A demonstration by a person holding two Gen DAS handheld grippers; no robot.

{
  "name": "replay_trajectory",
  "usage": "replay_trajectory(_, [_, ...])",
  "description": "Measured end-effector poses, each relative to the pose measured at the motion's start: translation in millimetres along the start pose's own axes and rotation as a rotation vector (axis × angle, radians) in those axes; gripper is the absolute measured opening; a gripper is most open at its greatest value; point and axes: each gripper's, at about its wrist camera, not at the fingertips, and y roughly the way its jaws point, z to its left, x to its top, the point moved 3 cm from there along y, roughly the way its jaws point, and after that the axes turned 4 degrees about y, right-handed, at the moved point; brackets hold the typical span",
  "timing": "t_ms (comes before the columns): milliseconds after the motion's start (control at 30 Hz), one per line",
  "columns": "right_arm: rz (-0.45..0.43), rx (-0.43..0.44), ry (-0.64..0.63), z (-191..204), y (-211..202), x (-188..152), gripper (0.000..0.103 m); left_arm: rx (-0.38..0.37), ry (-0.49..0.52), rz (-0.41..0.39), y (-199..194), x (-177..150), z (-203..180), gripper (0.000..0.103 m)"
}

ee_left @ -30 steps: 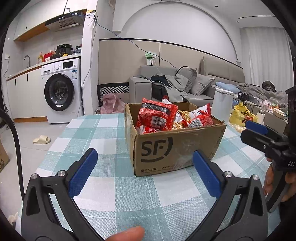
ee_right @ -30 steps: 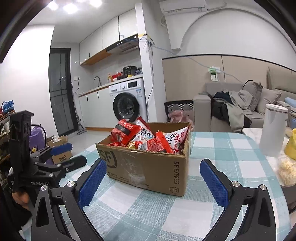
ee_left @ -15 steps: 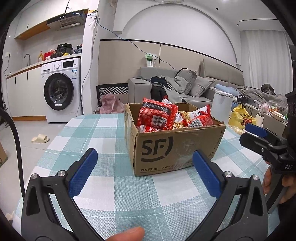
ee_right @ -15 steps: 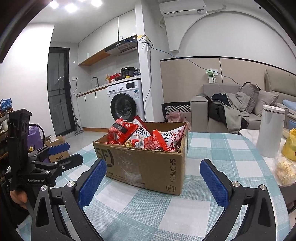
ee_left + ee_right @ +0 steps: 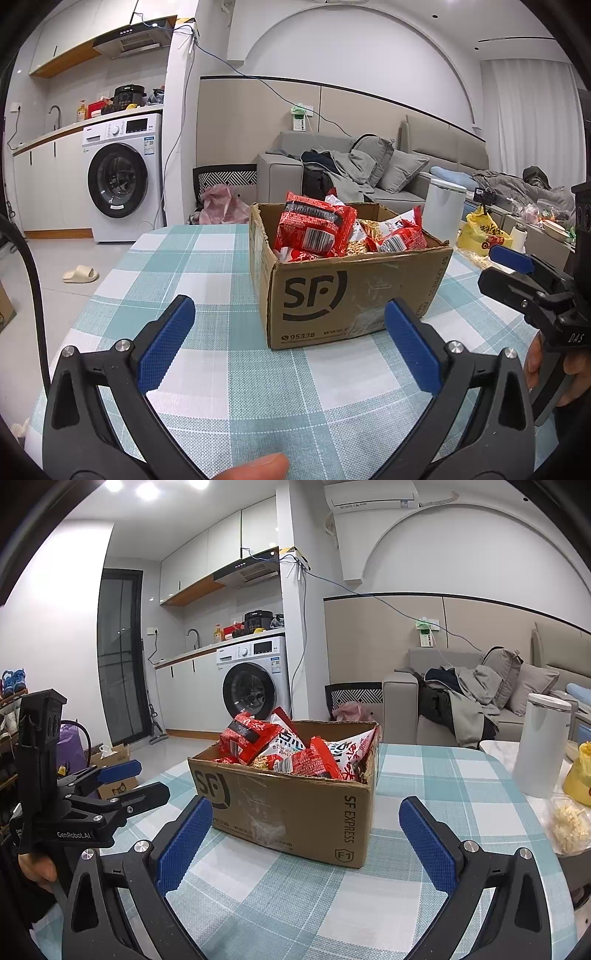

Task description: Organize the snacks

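Note:
A brown cardboard box (image 5: 354, 295) (image 5: 295, 812) marked SF stands on the checked tablecloth, filled with several snack packets. A large red packet (image 5: 314, 230) (image 5: 245, 740) sticks up highest; a white and red packet (image 5: 351, 755) leans on the box's right wall. My left gripper (image 5: 288, 343) is open in front of the box, nothing between its blue pads. My right gripper (image 5: 303, 842) is open too, facing a box corner, a little short of it. Each gripper shows in the other's view: the right gripper (image 5: 517, 266), the left gripper (image 5: 122, 779).
The table with the teal checked cloth (image 5: 207, 266) holds a white canister (image 5: 541, 746), a yellow bag (image 5: 484, 236) and a clear bag of pale snacks (image 5: 570, 823) on its right side. A washing machine (image 5: 122, 192) and a grey sofa (image 5: 351, 173) stand behind.
Both views have shifted only slightly; in the right wrist view the box sits a little lower and further off. Both grippers stay open and nothing has been picked up.

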Motion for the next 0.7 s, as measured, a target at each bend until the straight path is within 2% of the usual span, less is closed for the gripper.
replay_trajectory(700, [0.000,0.000,-0.001,-0.2,0.0,0.1,0.103,-0.002,0.002,-0.001,1.1,-0.7,-0.7,0.102])
